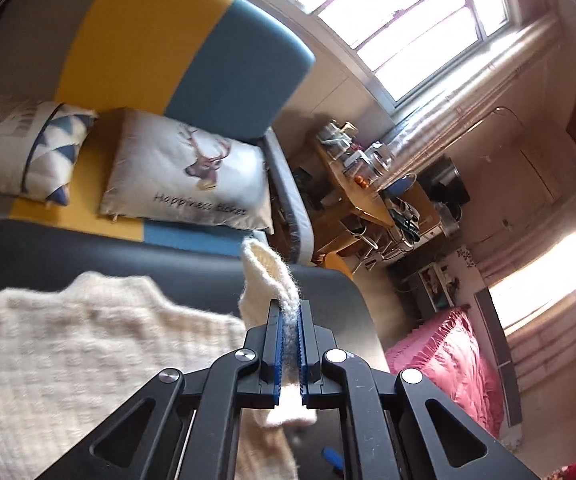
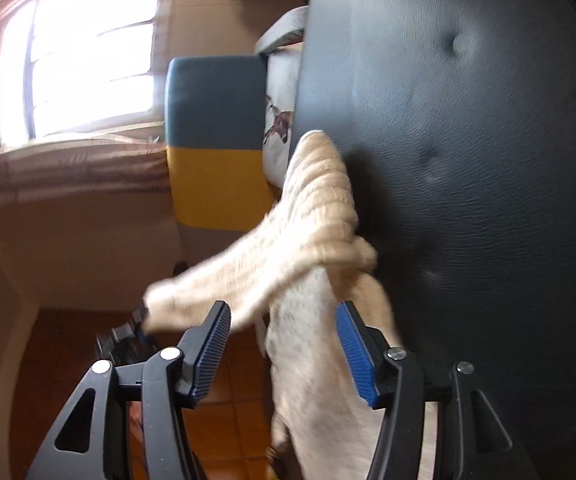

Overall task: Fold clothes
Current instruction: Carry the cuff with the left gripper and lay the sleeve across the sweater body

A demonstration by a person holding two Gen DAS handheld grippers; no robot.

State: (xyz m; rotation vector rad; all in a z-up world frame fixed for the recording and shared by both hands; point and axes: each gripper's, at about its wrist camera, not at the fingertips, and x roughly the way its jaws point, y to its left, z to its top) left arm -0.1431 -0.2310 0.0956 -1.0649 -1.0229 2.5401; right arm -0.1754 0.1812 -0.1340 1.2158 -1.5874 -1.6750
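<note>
Already my left gripper (image 1: pixel 290 312) pinches the cream sweater (image 1: pixel 88 344) by one knitted edge at twelve o'clock; my right gripper (image 2: pixel 284 328) stands open, cloth between untouched pads; hanging off the black table (image 2: pixel 468 160), the sweater could slide floorward.

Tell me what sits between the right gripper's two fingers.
In the right wrist view, the right gripper stands open, and the cream knit sweater hangs through the gap, touching neither blue pad.
</note>
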